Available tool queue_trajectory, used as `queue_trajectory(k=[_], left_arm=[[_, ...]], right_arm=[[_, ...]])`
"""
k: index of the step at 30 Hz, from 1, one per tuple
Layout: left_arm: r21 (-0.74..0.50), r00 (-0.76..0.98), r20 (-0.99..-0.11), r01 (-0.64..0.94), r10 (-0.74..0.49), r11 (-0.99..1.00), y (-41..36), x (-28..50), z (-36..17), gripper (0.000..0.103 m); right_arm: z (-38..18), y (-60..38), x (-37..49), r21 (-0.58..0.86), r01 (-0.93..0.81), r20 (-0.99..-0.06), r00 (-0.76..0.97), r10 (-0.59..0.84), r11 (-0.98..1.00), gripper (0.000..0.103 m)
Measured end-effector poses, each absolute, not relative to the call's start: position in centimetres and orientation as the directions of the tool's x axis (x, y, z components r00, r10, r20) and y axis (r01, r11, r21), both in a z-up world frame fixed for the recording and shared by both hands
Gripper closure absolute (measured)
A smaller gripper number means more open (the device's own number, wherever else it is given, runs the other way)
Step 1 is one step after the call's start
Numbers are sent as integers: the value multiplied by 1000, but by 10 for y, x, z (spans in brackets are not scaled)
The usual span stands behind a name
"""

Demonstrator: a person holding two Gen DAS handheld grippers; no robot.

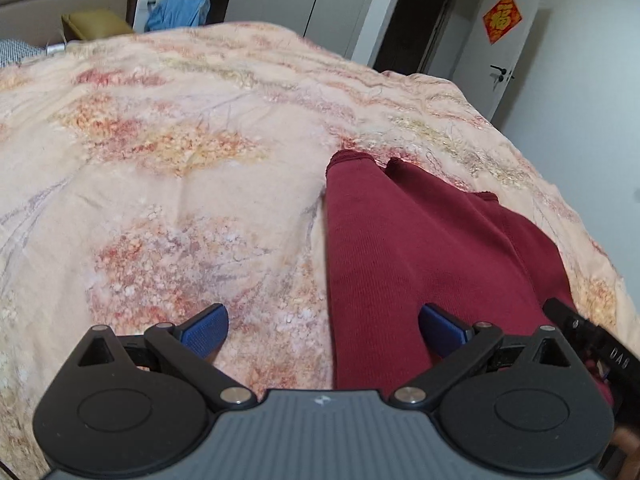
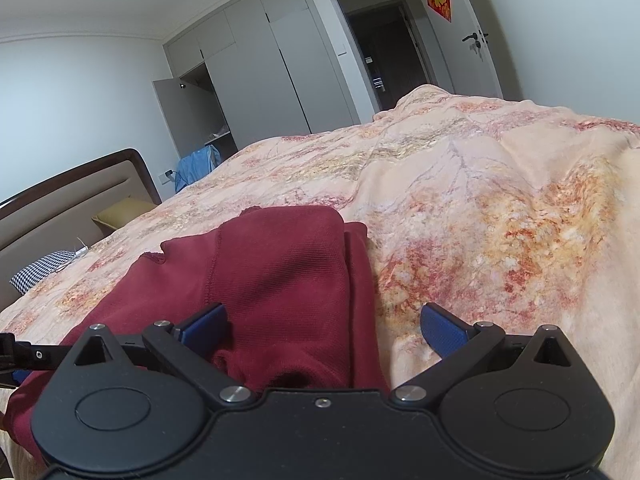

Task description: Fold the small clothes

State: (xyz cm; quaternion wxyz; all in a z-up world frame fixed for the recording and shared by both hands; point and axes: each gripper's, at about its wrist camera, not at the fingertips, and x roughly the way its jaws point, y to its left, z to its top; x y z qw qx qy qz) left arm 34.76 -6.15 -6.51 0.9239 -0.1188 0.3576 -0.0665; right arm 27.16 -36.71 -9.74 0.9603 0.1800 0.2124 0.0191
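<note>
Garment point(image 2: 276, 276), dark red knit, lies partly folded on the bedspread point(image 1: 160, 160), lower centre of both views. It looks soft and light; I'd pinch a hemmed edge. My left gripper point(image 1: 323, 330) and right gripper point(image 2: 323, 328) gape, holding nothing.

garment point(image 1: 420, 248) dk red, plain | bedspread point(image 1: 180, 152) peach w/ red-orange floral | gripper pads point(image 1: 206, 330) blue | door decal point(image 1: 502, 18) red+gold
</note>
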Motion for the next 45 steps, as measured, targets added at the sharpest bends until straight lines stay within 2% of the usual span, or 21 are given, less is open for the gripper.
queue_trajectory(k=[22,32,36,38,45], left_arm=[[-270,737,-643,36,-208,962,-63,347,-65,0],[-272,698,-675,65,-239,960,-61,356,-61,0],[-270,683,-682,99,-263,958,-62,359,-59,1],[-274,678,-680,121,-281,954,-63,361,-59,2],[-320,654,-663,193,-365,928,-64,365,-60,14]], right_arm=[[-98,-366,272,353,40,-400,909,112,935,0],[-97,-363,270,329,44,-392,915,94,943,1],[-97,-355,266,291,25,-368,926,88,956,11],[-96,-351,264,271,7,-356,930,93,962,20],[-94,-342,261,226,-19,-342,934,98,974,37]])
